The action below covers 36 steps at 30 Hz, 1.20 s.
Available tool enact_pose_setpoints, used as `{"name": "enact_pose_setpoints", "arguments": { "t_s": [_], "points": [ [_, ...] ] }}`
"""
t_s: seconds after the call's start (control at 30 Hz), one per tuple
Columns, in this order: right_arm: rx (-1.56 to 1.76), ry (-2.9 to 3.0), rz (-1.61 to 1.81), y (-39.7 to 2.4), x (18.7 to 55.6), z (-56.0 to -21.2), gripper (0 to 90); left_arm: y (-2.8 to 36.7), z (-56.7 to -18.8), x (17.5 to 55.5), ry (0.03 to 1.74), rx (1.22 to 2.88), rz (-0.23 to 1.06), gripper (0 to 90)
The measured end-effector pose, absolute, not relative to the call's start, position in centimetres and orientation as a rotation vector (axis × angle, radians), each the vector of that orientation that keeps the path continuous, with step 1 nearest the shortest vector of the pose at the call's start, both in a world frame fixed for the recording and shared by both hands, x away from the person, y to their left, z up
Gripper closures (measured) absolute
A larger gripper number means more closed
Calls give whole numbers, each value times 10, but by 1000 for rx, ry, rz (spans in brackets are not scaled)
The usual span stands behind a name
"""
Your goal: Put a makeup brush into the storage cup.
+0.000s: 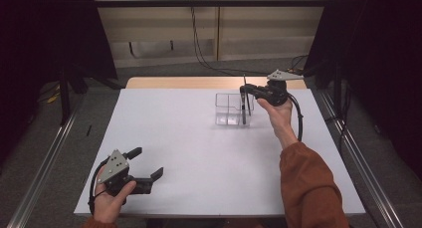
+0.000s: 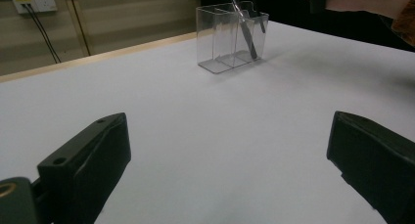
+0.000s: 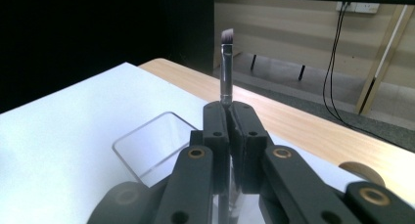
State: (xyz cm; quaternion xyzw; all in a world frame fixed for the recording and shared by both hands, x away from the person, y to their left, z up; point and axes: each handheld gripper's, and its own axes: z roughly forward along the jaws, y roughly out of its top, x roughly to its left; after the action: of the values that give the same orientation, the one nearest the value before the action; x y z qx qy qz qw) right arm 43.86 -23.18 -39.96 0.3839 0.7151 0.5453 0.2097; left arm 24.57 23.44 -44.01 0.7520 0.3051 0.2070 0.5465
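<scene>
Right tool (image 1: 245, 91) is clamping the makeup brush (image 3: 226, 67), lowering it into the clear organizer (image 1: 226, 108); left tool (image 1: 149, 163) is idling wide; release next.

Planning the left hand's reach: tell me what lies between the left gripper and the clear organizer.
Nothing: bare white table runs from the left gripper to the clear organizer, seen in the left gripper view.
</scene>
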Motion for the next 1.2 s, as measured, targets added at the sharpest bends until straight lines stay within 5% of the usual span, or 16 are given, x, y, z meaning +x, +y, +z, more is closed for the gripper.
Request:
{"name": "enact_pose_setpoints", "arguments": {
  "t_s": [0.87, 1.2],
  "points": [
    [1080, 1983, 1543, -235, 436, -408, 850, 234, -440, 246, 723, 1784, 492, 26],
    [1079, 1969, 1548, -235, 435, -409, 751, 234, -440, 246, 723, 1784, 491, 26]
  ]
}}
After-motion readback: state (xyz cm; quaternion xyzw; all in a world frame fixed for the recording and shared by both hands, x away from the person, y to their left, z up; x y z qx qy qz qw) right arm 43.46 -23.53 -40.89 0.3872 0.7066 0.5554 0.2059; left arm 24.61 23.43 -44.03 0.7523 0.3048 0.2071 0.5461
